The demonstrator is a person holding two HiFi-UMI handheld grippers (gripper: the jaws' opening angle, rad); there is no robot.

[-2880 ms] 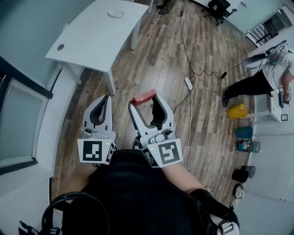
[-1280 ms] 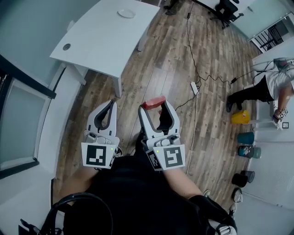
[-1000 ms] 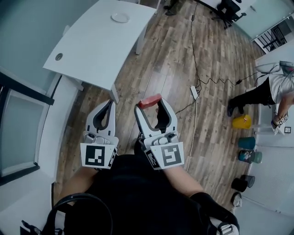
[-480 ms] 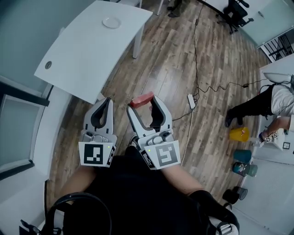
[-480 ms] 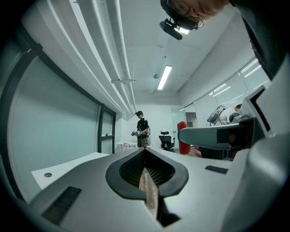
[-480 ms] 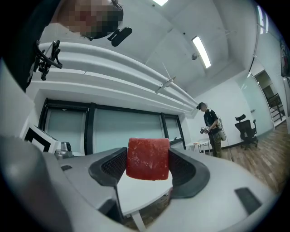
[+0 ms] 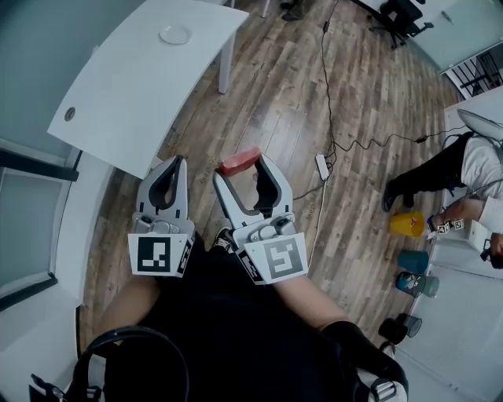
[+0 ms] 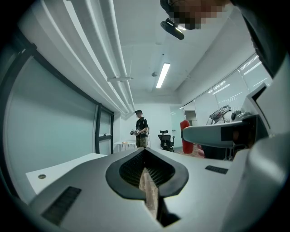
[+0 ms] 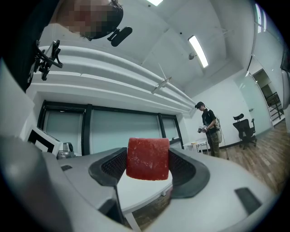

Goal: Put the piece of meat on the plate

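Observation:
A red slab of meat (image 7: 238, 161) (image 9: 147, 158) is clamped between the jaws of my right gripper (image 7: 240, 167) (image 9: 148, 168), which is held in the air above the wooden floor. My left gripper (image 7: 171, 169) (image 8: 147, 181) hangs beside it on the left, shut with nothing in it. A small white plate (image 7: 175, 34) sits at the far end of the white table (image 7: 134, 78), well ahead of both grippers. In the right gripper view the table's edge (image 9: 140, 192) shows below the meat.
A power strip (image 7: 322, 166) and black cable (image 7: 331, 86) lie on the wooden floor to the right. A person (image 7: 440, 169) bends over at the far right near coloured buckets (image 7: 407, 224). Another person (image 9: 209, 128) stands far off. An office chair (image 7: 401, 12) is at the back.
The table and plate have slid toward the upper left of the head view as I moved. Both grippers kept their pose, the right one still holding the meat.

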